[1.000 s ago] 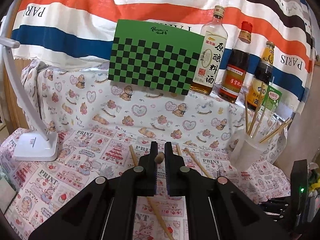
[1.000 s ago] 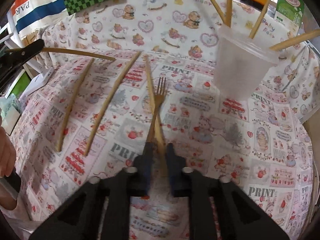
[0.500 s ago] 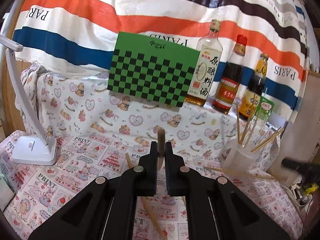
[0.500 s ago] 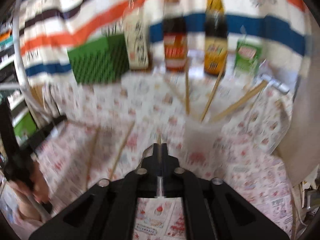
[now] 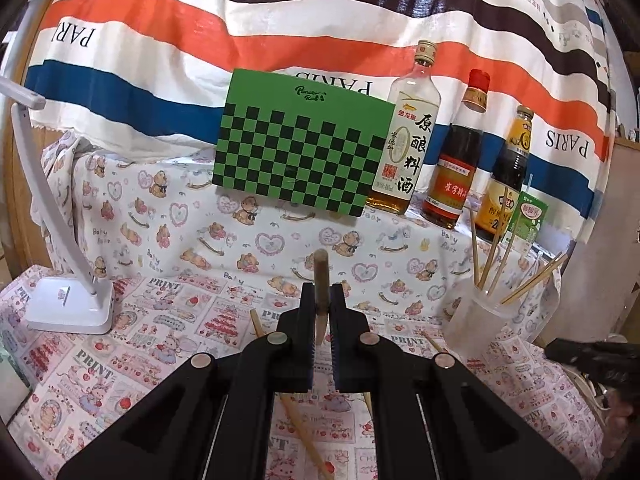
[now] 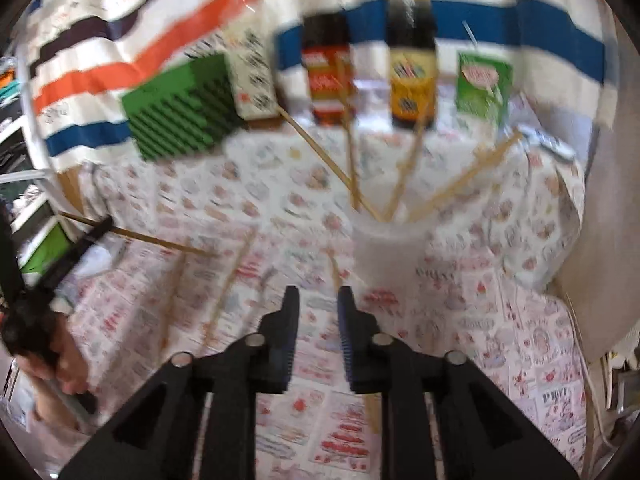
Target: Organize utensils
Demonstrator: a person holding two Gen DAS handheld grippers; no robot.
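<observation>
In the plastic cup (image 5: 478, 312) stand chopsticks (image 5: 490, 262); left hand-held gripper (image 5: 321, 300) clamps a stick (image 5: 321, 280), right (image 6: 318, 300) gapes.

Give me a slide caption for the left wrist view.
Left gripper shut on a chopstick, with the clear cup of chopsticks off to its right.

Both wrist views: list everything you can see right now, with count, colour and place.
plastic cup: one, translucent white, right side of the table
chopsticks in cup: at least four, tan, leaning out of it
loose chopsticks: several, tan, flat on the tablecloth
held chopstick: one, brown, between the left gripper's fingers
bottles: three, one pale, two dark, back shelf
carton: one, green, right of the bottles
checkerboard: one, green-black, back shelf
desk lamp: one, white, left
tablecloth: printed pink-white
backdrop cloth: striped
left gripper: black, shut
right gripper: black, open, empty, near the cup
</observation>
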